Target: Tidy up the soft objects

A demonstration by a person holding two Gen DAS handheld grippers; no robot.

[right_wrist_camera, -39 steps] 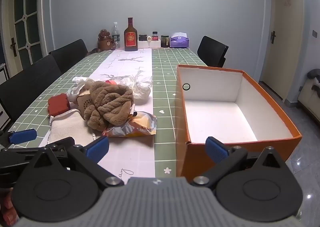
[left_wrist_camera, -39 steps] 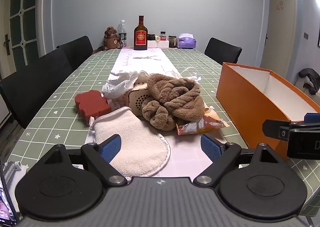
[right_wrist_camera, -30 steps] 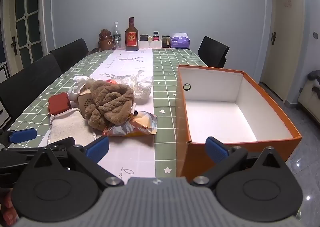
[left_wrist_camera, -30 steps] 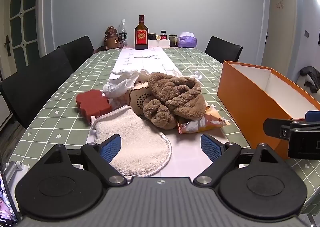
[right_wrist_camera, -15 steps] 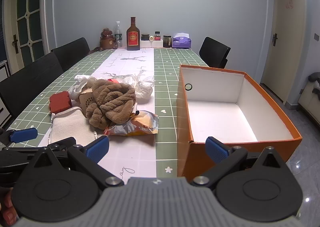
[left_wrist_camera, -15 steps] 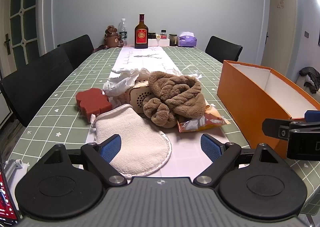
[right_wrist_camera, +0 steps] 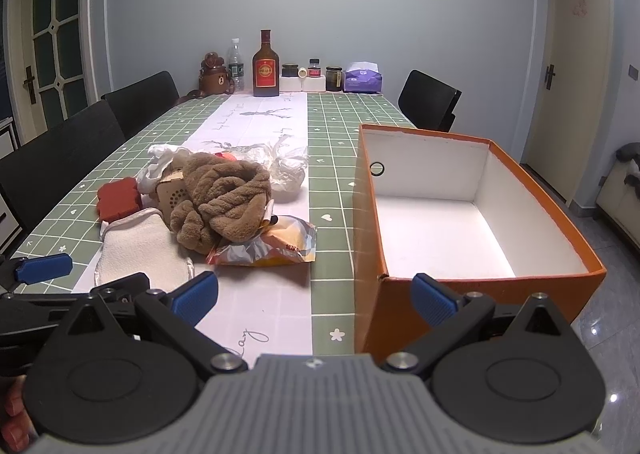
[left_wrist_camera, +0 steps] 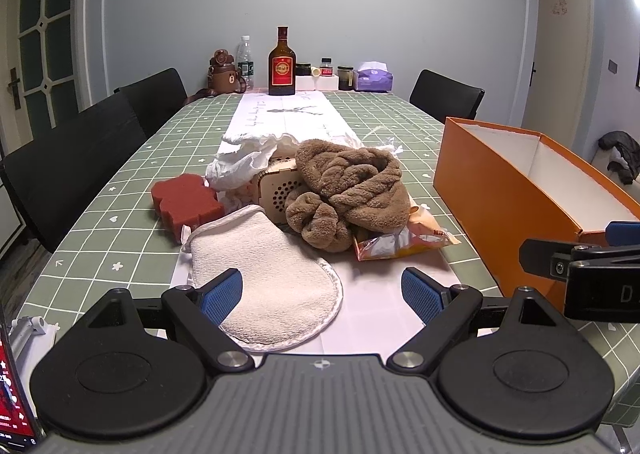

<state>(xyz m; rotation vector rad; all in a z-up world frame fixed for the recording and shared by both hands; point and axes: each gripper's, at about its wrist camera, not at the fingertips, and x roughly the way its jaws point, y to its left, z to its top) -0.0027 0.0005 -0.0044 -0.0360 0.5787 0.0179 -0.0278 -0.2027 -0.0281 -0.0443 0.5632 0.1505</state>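
Orange box (right_wrist_camera: 472, 222) empty right of brown towel (left_wrist_camera: 352, 184); left gripper (left_wrist_camera: 322, 290) and right gripper (right_wrist_camera: 314, 296) wide, nothing held, poised for first grab

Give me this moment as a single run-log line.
phase: pre-grasp | left hand-held gripper: open, above cream mitt | right hand-held gripper: open, empty | orange box: empty | brown towel: on pile

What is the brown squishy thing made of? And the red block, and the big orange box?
The brown towel looks like plush terry or fleece: thick, fuzzy, twisted folds, matte. The red block seems to be foam sponge: dull, porous-looking surface, wavy cut edges. The orange box looks like cardboard: thin, stiff walls, smooth matte orange outside, plain white inside.
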